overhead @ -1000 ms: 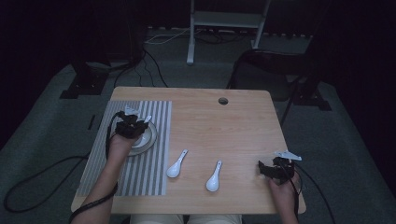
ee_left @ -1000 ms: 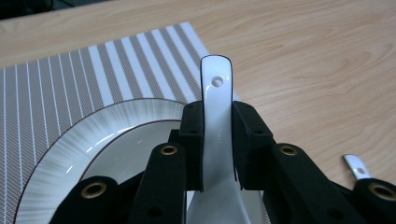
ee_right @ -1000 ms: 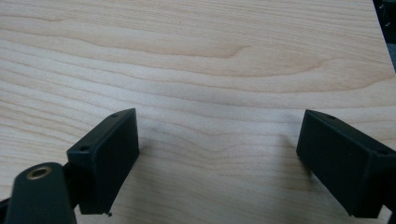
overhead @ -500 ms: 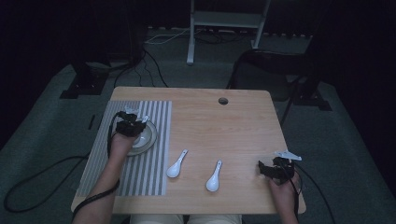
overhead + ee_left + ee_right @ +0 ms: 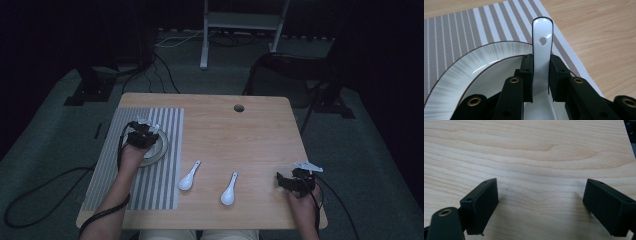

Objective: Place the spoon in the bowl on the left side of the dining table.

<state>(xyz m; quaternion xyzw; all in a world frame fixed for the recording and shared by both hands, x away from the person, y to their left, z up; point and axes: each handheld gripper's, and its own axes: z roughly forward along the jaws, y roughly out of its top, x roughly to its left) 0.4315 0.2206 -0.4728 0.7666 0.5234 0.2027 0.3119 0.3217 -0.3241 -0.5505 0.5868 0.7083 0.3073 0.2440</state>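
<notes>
A pale wooden bench is carrying everything, with a round cable hole near its far edge. A grey and white striped placemat is covering the bench's left part. A white plate with a ribbed rim is sitting on the far half of that mat.

The left tongs are hovering over the plate, and in the high view they are sitting at above the plate's far side. Their jaws are clenching on the handle of a white ceramic soup spoon; the handle's end, with its small hole, is sticking out past the jaws over the plate's rim and the mat.

The right tongs are resting at the near right corner of the bench, at in the high view, released, with jaws standing wide apart over bare wood.

Two more white soup spoons are lying on the bare wood between the hands, one just right of the mat, the other nearer the right tongs.
</notes>
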